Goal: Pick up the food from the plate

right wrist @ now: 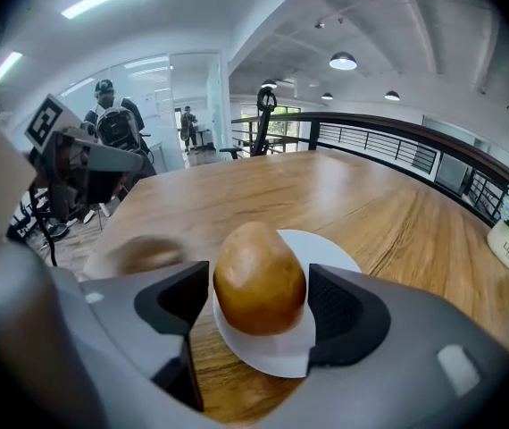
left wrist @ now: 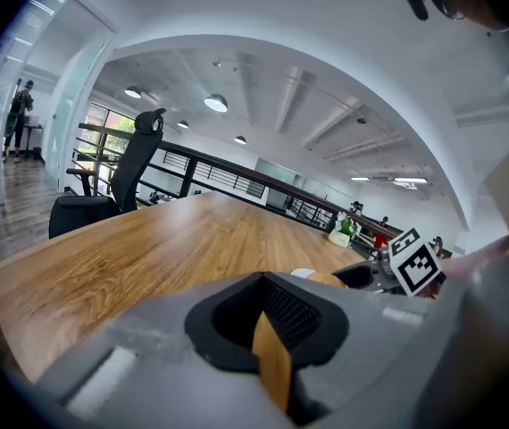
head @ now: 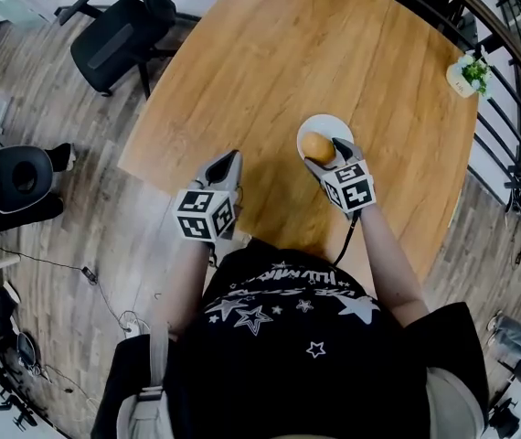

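Straddling food w/ right gripper: jaws spread wide, 1 each side, no squeeze yet. Food sits on plate on table. Left gripper idle, jaws nearly together, empty. Pre-grasp step; next needs even squeeze, then lift.

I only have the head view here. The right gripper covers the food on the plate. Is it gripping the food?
Observer: No. The right gripper view shows the right gripper open around the potato, with a gap at the pad on the picture's right.
Reviewer: Is the potato off the plate?
Observer: No, it sits on the white plate.
Reviewer: And the left gripper?
Observer: The left gripper is shut and empty, with only the table beyond it.
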{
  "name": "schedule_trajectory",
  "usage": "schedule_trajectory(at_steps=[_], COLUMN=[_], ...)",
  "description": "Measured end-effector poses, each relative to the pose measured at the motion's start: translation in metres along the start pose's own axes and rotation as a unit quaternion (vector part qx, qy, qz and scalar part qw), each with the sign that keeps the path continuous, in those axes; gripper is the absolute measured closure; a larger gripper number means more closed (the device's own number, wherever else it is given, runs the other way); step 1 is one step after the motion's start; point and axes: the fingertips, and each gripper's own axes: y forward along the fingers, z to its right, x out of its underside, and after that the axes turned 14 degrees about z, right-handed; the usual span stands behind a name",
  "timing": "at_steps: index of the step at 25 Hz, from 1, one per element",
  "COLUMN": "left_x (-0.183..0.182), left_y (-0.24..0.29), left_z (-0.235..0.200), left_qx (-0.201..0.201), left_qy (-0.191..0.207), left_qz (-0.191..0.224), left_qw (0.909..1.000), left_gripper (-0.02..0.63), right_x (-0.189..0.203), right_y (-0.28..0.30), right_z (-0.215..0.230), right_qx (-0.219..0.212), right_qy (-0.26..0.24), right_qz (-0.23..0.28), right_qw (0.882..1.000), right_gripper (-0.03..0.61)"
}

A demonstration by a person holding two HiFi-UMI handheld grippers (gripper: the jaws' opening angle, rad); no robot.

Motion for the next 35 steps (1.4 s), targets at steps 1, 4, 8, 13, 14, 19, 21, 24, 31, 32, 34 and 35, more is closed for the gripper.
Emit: schedule_trajectory(at_steps=[1,4,8,13,14,19,21,24,31,32,34,35], left_x=[0.0,0.0,0.002,0.005,0.005,0.003,0.001,0.0,0.001,0.001,0.002,0.003], left_y=[0.0,0.0,-0.002,-0.007,-0.008,-0.011,-0.013,-0.017,-0.029,-0.031,-0.037,-0.039], left_z=[-0.002,-0.005,-0.009,-0.013,-0.012,-0.007,-0.005,0.001,0.015,0.017,0.021,0.023], left_qx=[0.0,-0.002,-0.006,-0.01,-0.009,-0.008,-0.008,-0.008,-0.009,-0.009,-0.01,-0.012], left_qy=[-0.001,-0.003,-0.006,-0.012,-0.012,-0.009,-0.008,-0.005,-0.001,-0.001,-0.002,-0.002], left_qz=[-0.001,-0.001,-0.002,-0.001,0.0,0.004,0.006,0.009,0.016,0.017,0.019,0.02], left_qw=[1.0,1.0,1.0,0.9999,0.9999,0.9999,0.9999,0.9999,0.9998,0.9998,0.9998,0.9997], left_gripper=[0.612,0.612,0.612,0.612,0.612,0.612,0.612,0.612,0.612,0.612,0.612,0.612], right_x=[0.002,0.004,0.004,0.006,0.007,0.003,0.0,-0.006,-0.015,-0.016,-0.019,-0.02], right_y=[0.002,0.007,0.009,0.01,0.01,0.004,0.001,-0.007,-0.025,-0.028,-0.034,-0.037], right_z=[0.0,0.001,0.003,0.001,0.001,0.002,0.003,0.004,0.003,0.002,0.0,-0.001], right_qx=[0.0,0.005,0.011,0.012,0.013,0.018,0.022,0.027,0.03,0.029,0.028,0.028], right_qy=[-0.002,-0.006,-0.011,-0.016,-0.016,-0.009,-0.006,-0.002,0.013,0.015,0.016,0.017], right_qz=[-0.006,-0.016,-0.02,-0.025,-0.027,-0.018,-0.011,0.0,0.029,0.033,0.04,0.044], right_qw=[1.0,1.0,1.0,0.999,0.999,1.0,1.0,1.0,0.999,0.999,0.999,0.999], right_gripper=[0.238,0.238,0.225,0.228,0.229,0.23,0.23,0.23,0.23,0.23,0.23,0.23])
